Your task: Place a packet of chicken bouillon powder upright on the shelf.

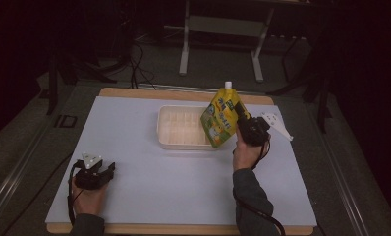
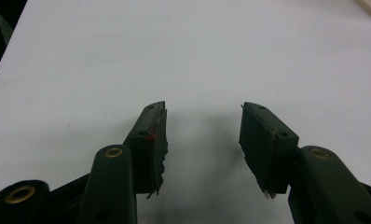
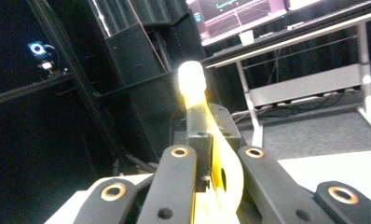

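Right gripper (image 1: 242, 120) pinches the yellow-green spouted drink pouch (image 1: 221, 119) by its edge, held in the air over the right end of the white plastic compartment tray (image 1: 170, 137), long axis tilted, white cap (image 3: 191, 75) up and away. Left gripper (image 1: 102, 173), jaws spread and empty, rests well apart on the white tabletop (image 1: 174, 191). Pouch hides the tray's right cells; label unreadable.

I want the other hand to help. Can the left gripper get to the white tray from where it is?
Probably yes. The left gripper rests open near the table's front corner, and bare tabletop lies between it and the tray. The pouch hangs at the tray's far side.
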